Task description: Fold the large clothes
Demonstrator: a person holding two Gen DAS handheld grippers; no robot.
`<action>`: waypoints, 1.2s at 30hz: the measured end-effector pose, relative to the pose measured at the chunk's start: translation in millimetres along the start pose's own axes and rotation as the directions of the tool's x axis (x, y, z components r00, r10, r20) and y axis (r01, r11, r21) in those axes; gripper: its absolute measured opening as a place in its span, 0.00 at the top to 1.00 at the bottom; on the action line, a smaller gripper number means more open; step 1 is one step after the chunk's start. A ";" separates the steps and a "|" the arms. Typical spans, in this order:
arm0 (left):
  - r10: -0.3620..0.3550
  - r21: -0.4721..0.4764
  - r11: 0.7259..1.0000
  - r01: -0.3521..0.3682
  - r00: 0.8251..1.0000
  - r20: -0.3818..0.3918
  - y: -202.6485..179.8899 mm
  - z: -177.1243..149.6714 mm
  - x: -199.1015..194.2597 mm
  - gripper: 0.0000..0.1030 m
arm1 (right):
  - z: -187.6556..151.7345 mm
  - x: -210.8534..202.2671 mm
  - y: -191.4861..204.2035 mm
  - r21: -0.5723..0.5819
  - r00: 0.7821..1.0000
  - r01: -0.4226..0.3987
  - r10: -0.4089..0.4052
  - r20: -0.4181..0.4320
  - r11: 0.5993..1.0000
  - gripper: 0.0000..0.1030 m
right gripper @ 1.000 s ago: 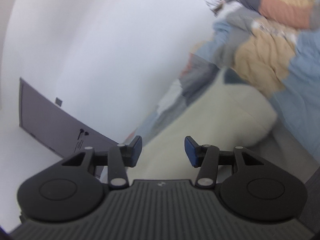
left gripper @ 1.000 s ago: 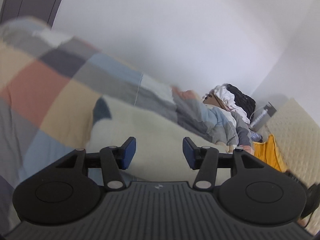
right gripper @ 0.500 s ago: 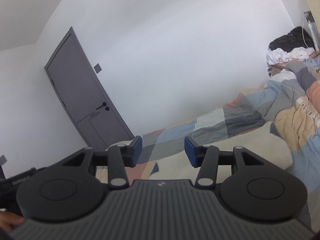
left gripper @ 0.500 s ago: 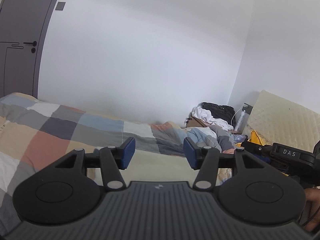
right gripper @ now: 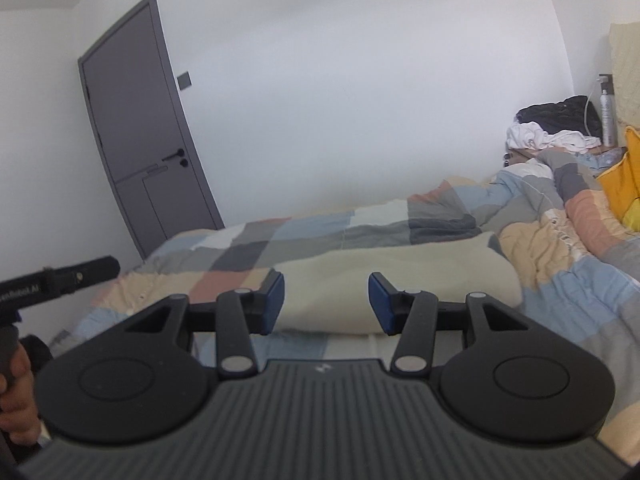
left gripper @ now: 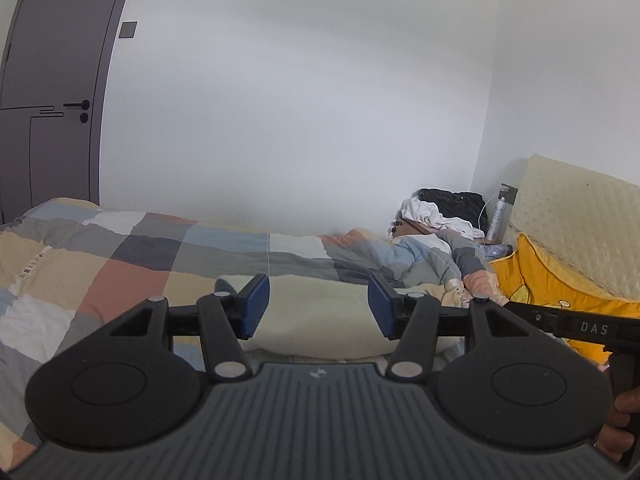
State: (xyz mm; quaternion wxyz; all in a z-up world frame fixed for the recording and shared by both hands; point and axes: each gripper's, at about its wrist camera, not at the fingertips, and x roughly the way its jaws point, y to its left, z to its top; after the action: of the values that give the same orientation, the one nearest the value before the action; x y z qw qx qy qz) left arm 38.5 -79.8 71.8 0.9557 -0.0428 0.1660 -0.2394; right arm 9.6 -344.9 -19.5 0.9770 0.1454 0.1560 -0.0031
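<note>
Both claws are held up over the bed, level and looking across it toward the far white wall. The left claw (left gripper: 318,306) has its blue pads (left gripper: 256,306) spread wide apart with nothing between them; the right claw (right gripper: 326,304) is the same — pads parted, gripping nothing.

The garment to be folded, a cream-coloured fleecy piece (left gripper: 320,316), lies on the bed just ahead of both claws, already in a thick rounded bundle. In the right wrist view it (right gripper: 400,280) stretches across the bed with a small dark patch at its right end. It rests on a patchwork quilt (left gripper: 132,264) of grey, blue, peach and beige squares, which lies flat toward the foot and is rumpled into a heap toward the head of the bed (right gripper: 560,216).

Neither claw touches the cream piece — both hang above its near edge.

At the head end sits a yellow cushion (left gripper: 552,280) against a pale quilted headboard (left gripper: 580,224). In the corner beyond is a pile of white and black clothes (left gripper: 444,208) with a spray bottle (left gripper: 498,216) just beside it. A grey door (right gripper: 140,128) with a black handle stands in the far wall, beyond the foot of the bed. The handle of the other gripper pokes into each view's edge, with a hand (right gripper: 18,392) wrapped round it.
</note>
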 end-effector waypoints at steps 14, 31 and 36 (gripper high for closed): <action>0.022 0.012 1.000 -0.021 0.999 -0.044 -3.6 -25.5 8.6 0.36 | -26.3 -8.7 8.2 -0.049 0.997 0.052 -0.054 -0.047 0.997 0.51; 0.050 -0.001 0.999 -0.050 0.996 -0.075 -1.6 -34.5 21.9 0.14 | -32.5 -1.9 7.0 -0.085 0.994 0.079 -0.085 -0.069 0.993 0.51; 0.074 -0.006 0.997 -0.074 0.994 -0.076 1.4 -33.8 23.0 0.07 | -31.7 -2.1 6.3 -0.090 0.994 0.088 -0.094 -0.062 0.992 0.49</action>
State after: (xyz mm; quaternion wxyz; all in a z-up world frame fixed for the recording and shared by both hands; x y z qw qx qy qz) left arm 46.8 -89.5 32.9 0.9567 -0.0317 0.2046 -0.2046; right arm -1.7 -329.9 -45.8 0.9756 0.0955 0.1947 -0.0359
